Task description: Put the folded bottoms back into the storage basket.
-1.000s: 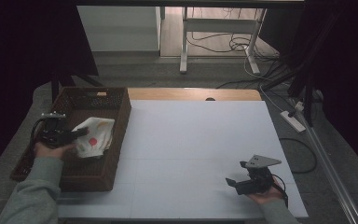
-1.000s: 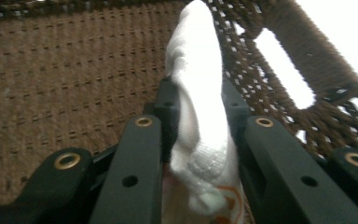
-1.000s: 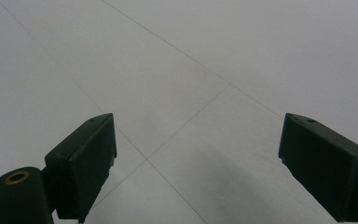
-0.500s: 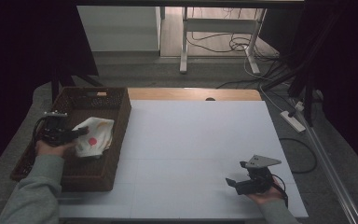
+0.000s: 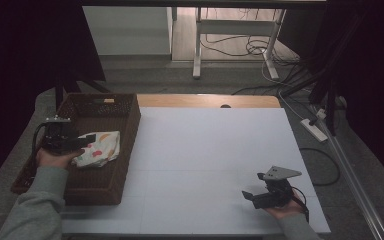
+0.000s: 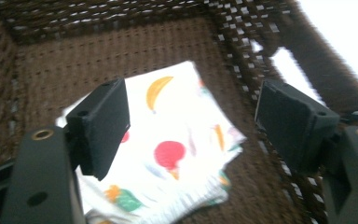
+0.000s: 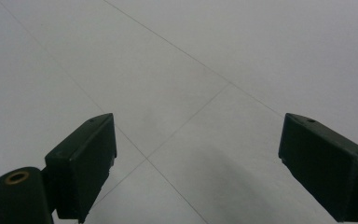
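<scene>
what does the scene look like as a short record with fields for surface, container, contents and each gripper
surface: white table top
container: dark brown woven wicker basket at the table's left edge
contents: white folded cloth with coloured fruit print, lying on the basket floor
left gripper: over the basket, jaws have just been opening, apart above the cloth, pads clear of it
right gripper: jaws wide apart over bare table, nothing between them

one folded cloth (image 5: 98, 148), one basket (image 5: 128, 120)
</scene>
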The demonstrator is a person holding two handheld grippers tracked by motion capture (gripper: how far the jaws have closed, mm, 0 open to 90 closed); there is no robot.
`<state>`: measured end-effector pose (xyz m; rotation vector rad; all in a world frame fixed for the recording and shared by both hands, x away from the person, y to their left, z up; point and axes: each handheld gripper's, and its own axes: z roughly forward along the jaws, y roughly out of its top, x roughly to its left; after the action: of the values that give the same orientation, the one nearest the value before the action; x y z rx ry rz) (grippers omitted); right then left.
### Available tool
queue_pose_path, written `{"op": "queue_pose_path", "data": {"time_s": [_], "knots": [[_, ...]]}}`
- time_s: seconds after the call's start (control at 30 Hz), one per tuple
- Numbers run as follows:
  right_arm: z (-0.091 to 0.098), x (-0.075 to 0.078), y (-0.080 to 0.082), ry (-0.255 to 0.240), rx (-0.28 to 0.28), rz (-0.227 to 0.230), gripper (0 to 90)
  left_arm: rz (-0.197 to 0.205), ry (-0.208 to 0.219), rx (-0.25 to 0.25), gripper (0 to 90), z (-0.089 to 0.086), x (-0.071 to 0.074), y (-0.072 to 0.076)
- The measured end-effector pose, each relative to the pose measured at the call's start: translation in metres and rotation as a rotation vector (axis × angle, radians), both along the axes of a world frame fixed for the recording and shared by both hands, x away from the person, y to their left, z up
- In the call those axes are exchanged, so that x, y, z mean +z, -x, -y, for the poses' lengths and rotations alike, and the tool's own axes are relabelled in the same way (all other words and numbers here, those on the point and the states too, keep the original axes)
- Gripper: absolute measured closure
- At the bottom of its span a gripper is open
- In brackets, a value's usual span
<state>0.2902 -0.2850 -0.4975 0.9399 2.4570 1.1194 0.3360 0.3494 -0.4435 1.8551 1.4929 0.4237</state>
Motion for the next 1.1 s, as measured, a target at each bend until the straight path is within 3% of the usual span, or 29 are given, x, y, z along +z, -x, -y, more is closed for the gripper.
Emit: {"op": "queue_pose_path", "data": {"time_s": [0.23, 0.63, 0.8, 1.1], "knots": [[0.0, 0.0, 0.0, 0.0, -0.001, 0.001, 11.7, 0.052, 0.037, -0.069, 22.9, 0.015, 0.013, 0.014], [0.001, 0.001, 0.0, -0.001, -0.001, 0.004, 11.7, 0.114, 0.086, -0.227, 21.9, 0.059, 0.026, 0.043], [0.001, 0.001, 0.001, -0.004, -0.004, 0.005, 11.7, 0.125, 0.106, -0.266, 21.9, 0.072, 0.025, 0.052], [0.001, 0.001, 0.001, -0.003, -0.001, 0.008, 11.7, 0.138, 0.105, -0.306, 21.7, 0.09, 0.019, 0.067]]}}
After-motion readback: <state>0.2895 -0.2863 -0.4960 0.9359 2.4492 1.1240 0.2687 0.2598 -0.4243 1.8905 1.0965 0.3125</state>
